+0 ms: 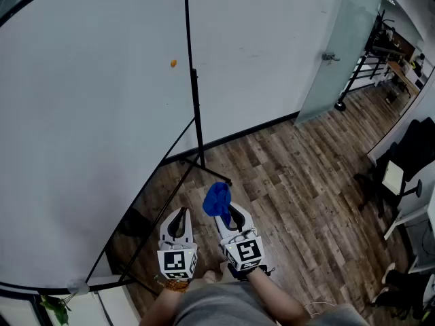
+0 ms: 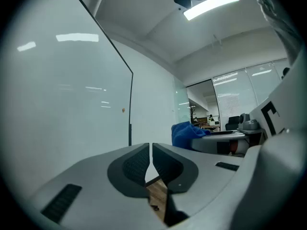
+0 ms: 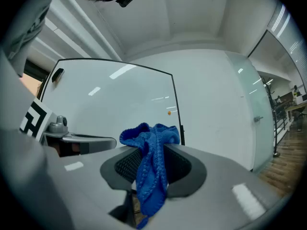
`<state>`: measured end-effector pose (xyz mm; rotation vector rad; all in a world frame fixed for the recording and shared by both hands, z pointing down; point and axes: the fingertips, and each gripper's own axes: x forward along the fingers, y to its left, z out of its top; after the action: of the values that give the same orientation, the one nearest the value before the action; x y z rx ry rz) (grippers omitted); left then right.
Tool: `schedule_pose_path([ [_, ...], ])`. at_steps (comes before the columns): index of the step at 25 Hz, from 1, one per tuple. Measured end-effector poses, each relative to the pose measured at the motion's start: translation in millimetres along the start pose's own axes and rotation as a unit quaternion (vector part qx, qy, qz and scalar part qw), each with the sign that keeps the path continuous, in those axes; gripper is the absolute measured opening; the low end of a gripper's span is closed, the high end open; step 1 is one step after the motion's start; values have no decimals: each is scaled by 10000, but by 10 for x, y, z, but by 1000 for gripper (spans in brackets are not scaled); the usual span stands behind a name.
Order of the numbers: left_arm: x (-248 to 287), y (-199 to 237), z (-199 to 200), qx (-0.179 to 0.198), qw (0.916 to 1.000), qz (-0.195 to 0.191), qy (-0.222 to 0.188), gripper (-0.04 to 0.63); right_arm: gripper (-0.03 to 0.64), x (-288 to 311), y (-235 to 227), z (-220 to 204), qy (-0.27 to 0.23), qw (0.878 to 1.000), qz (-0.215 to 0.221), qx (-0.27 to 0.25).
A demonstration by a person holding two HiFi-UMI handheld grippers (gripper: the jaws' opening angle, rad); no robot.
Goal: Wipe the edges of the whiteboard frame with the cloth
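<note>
Whiteboard (image 1: 81,114): large white board, thin black frame (image 1: 186,19), upright ahead, edges not yet touched.
Right gripper (image 3: 152,155): clamped on blue knitted cloth (image 3: 151,176), wad bulging past the tips, probably so fabric meets the frame first.
Left gripper (image 2: 149,159): pressed together on nothing, idle alongside.

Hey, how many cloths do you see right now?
1. The blue cloth is pinched in the right gripper; none shows elsewhere, though others may be hidden.
</note>
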<state>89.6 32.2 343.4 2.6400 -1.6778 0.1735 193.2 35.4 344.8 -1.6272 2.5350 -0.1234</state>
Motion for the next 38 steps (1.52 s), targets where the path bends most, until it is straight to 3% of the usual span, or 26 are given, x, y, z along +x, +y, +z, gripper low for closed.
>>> schedule_pose_path([
  [10,563,-358,221,1,9998,198,41,26,146,216,-873,174,-59,9988,490,-22],
  [18,1041,-118,253,-113,9997,219,8,26,146,765,-1108,-95,241,9965,797,-9],
  [23,1302,153,138,-234,9995,-193,-31,26,147,1217,-1119,-216,399,9952,861,-232],
  [27,1487,435,130,-261,9978,-603,-73,26,149,1603,-1202,-185,493,9960,650,-368],
  [32,1574,730,70,-414,9930,-1106,-87,26,149,1966,-1293,-156,807,9920,357,-902],
  [38,1713,963,-95,-434,9868,-1559,55,26,150,2321,-1363,-583,907,9919,-6,-892],
])
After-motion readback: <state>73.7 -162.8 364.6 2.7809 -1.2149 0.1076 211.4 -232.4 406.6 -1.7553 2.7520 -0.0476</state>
